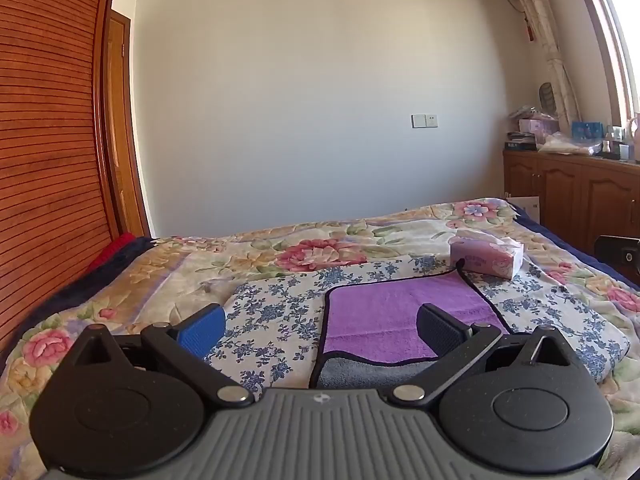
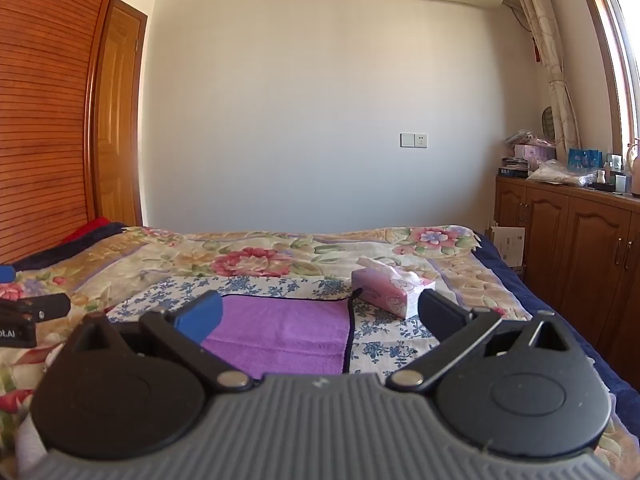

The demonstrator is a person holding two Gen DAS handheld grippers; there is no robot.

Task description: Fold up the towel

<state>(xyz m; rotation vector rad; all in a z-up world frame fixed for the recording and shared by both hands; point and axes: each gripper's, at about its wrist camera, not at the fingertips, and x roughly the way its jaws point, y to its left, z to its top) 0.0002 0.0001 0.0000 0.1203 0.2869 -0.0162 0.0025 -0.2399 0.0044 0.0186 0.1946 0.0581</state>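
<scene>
A: Towel?
B: Purple towel point(image 1: 404, 312) lies folded on blue-flowered cloth point(image 1: 276, 312) on the bed, pink tissue box point(image 1: 486, 256) far right of it.
A: Tools?
B: Left gripper point(image 1: 320, 330) and right gripper point(image 2: 320, 316) both spread wide, holding nothing

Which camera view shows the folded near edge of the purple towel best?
The left wrist view: the purple towel shows its near edge, with the grey underside visible below it. In the right wrist view the towel's near edge is hidden behind the right gripper; only its purple top shows.
</scene>
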